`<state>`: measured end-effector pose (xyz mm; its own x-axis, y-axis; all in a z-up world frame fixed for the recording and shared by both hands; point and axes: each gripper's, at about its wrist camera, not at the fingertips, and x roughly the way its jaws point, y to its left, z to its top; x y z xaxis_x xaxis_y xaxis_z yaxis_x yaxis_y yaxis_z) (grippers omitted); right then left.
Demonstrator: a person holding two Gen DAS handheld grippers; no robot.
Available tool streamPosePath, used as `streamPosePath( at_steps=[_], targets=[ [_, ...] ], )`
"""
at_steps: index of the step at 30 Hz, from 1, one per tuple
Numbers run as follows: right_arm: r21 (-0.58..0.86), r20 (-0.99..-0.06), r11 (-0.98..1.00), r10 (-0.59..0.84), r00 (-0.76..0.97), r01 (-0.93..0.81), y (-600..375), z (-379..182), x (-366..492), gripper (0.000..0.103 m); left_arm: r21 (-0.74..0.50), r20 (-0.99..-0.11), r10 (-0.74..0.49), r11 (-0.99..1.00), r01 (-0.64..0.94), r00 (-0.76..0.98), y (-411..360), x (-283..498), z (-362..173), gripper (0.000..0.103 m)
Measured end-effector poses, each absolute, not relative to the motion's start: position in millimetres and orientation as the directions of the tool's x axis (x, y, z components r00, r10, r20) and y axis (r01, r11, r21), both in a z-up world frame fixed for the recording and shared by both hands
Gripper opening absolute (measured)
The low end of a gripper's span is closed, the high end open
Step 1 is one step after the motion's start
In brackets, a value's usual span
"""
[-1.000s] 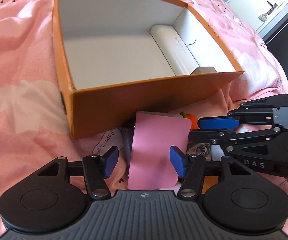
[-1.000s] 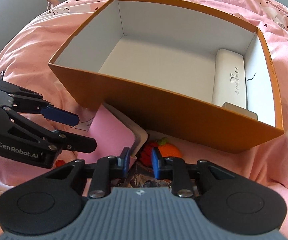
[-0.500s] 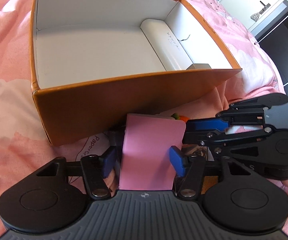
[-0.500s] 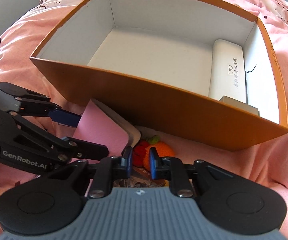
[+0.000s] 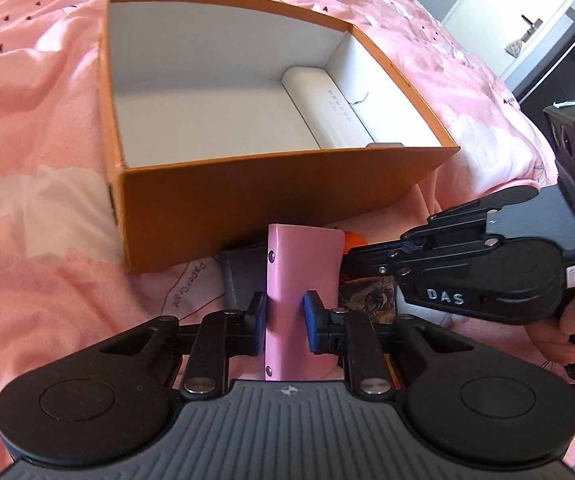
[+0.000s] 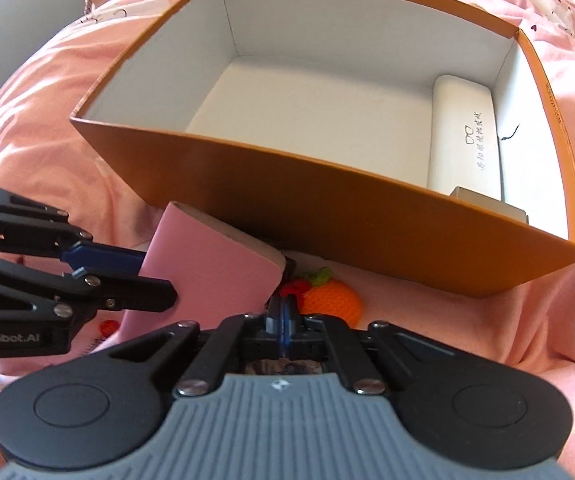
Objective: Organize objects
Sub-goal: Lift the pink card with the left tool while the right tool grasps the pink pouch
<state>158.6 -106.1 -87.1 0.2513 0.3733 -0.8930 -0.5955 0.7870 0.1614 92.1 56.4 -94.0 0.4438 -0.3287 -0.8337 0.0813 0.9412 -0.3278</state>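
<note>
Left gripper (image 5: pixel 284 315) closing on flat pink leather notebook (image 5: pixel 301 280) between pads; right gripper (image 6: pixel 283 314) shut, empty. Lift clear over orange cardboard box (image 5: pixel 271 196) wall ahead.

**Pink notebook lifted on edge beside an open orange box**

A slim pink leather-look notebook (image 5: pixel 299 288) stands on its edge, just in front of an open orange cardboard box (image 5: pixel 247 204). Inside the box, a long white glasses case (image 6: pixel 463 132) lies against the right wall. A crocheted orange toy fruit (image 6: pixel 331 300) rests beside the notebook.

Pink bedspread (image 5: pixel 39 152) with pale cloud shapes; white door (image 5: pixel 527 20) with dark handle beyond, top right.
</note>
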Motion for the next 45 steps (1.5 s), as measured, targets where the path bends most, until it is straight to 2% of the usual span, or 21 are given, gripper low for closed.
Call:
streamPosePath(
  at_steps=[5, 10, 13, 15, 19, 21, 26, 28, 30, 33, 45],
  targets=[
    [0.164, -0.872, 0.751, 0.414, 0.263, -0.639, -102, -63, 147, 0.005, -0.291, -0.825, -0.267, 0.956, 0.031, 0.499, 71, 73, -67, 0.017],
    [0.279, -0.848, 0.643, 0.514, 0.131, -0.713, -82, -40, 120, 0.005, -0.258, -0.828, -0.215, 0.966, -0.011, 0.518, 88, 56, -45, 0.016],
    [0.310, -0.847, 0.564, 0.530, 0.047, -0.765, -65, -28, 104, 0.013, -0.221, -0.828, -0.179, 0.975, -0.015, 0.532, 89, 50, -37, 0.016],
    [0.315, -0.857, 0.527, 0.515, 0.002, -0.789, -54, -23, 96, 0.027, -0.209, -0.826, -0.170, 0.978, -0.011, 0.538, 89, 47, -33, 0.016],
    [0.283, -0.889, 0.489, 0.456, -0.036, -0.825, -40, -25, 74, 0.029, -0.200, -0.815, -0.173, 0.980, 0.012, 0.553, 86, 40, -26, 0.016],
    [0.272, -0.898, 0.474, 0.439, -0.043, -0.837, -51, -27, 69, 0.036, -0.192, -0.813, -0.170, 0.981, 0.019, 0.558, 85, 36, -25, 0.016],
    [0.248, -0.920, 0.449, 0.385, -0.065, -0.858, -42, -42, 56, 0.039, -0.193, -0.804, -0.163, 0.981, 0.009, 0.571, 88, 31, -25, 0.016],
    [0.209, -0.931, 0.440, 0.362, -0.040, -0.873, -36, -49, 51, 0.037, -0.193, -0.797, -0.161, 0.981, 0.006, 0.583, 90, 28, -22, 0.016],
    [0.196, -0.930, 0.445, 0.366, -0.022, -0.874, -37, -47, 51, 0.030, -0.197, -0.788, -0.164, 0.980, 0.009, 0.594, 91, 25, -18, 0.016],
    [0.187, -0.923, 0.473, 0.384, 0.011, -0.861, -43, -38, 55, 0.026, -0.199, -0.775, -0.164, 0.980, 0.010, 0.610, 92, 21, -11, 0.016],
    [0.287, -0.820, 0.563, 0.562, 0.104, -0.775, -83, 30, 90, 0.022, -0.192, -0.708, -0.139, 0.981, 0.001, 0.692, 99, 24, 23, 0.016]
  ],
)
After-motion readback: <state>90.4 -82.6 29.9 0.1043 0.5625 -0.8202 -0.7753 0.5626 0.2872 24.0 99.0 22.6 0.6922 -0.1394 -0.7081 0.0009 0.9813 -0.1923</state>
